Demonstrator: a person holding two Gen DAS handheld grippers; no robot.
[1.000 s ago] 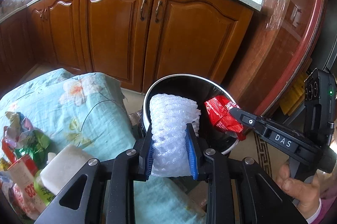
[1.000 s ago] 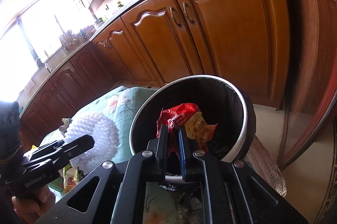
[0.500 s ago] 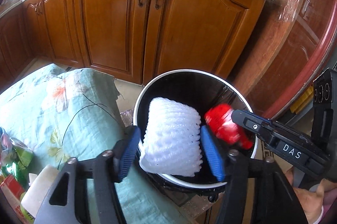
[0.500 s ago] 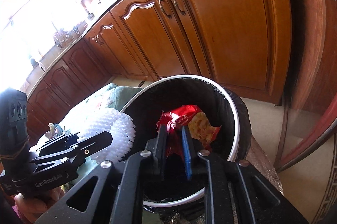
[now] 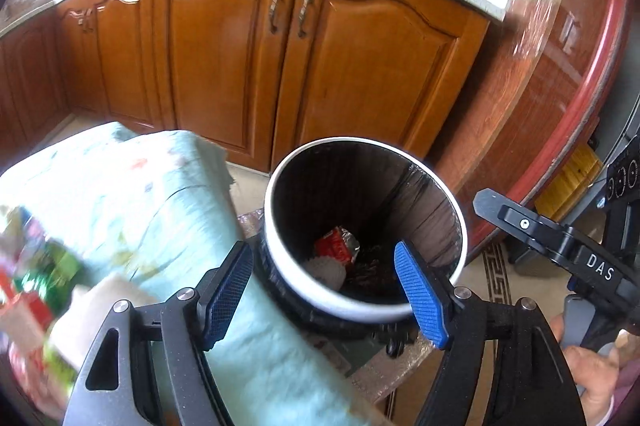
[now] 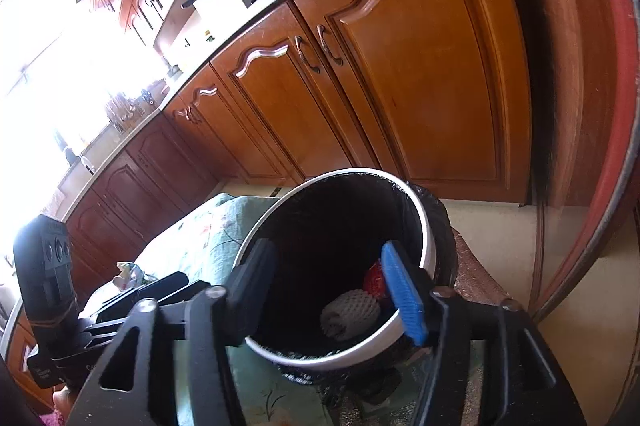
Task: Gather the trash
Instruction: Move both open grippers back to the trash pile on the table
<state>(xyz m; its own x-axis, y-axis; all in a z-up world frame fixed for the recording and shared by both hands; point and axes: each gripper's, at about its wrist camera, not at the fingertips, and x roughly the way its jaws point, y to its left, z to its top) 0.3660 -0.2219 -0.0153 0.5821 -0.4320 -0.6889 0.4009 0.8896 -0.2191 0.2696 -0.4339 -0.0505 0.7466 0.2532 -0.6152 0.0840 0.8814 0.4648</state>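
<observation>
A round trash bin (image 5: 362, 308) with a white rim and black liner stands beside the table; it also shows in the right wrist view (image 6: 424, 226). Inside it lie a white foam net (image 5: 326, 268) and a red snack wrapper (image 5: 336, 246); both show in the right wrist view too, the net (image 6: 350, 312) and the wrapper (image 6: 374, 280). My left gripper (image 5: 324, 296) is open and empty over the bin's near rim. My right gripper (image 6: 330, 292) is open and empty above the bin; it also shows in the left wrist view (image 5: 532, 226).
A light-blue floral cloth (image 5: 160, 194) covers the table left of the bin. More wrappers and a white block (image 5: 44, 290) lie blurred at its left end. Wooden kitchen cabinets (image 5: 288, 66) stand behind. A red-rimmed wooden piece (image 5: 560, 86) is at the right.
Both grippers opened over the bin. The white foam net and the red wrapper dropped from them and now lie at the bin's bottom.
</observation>
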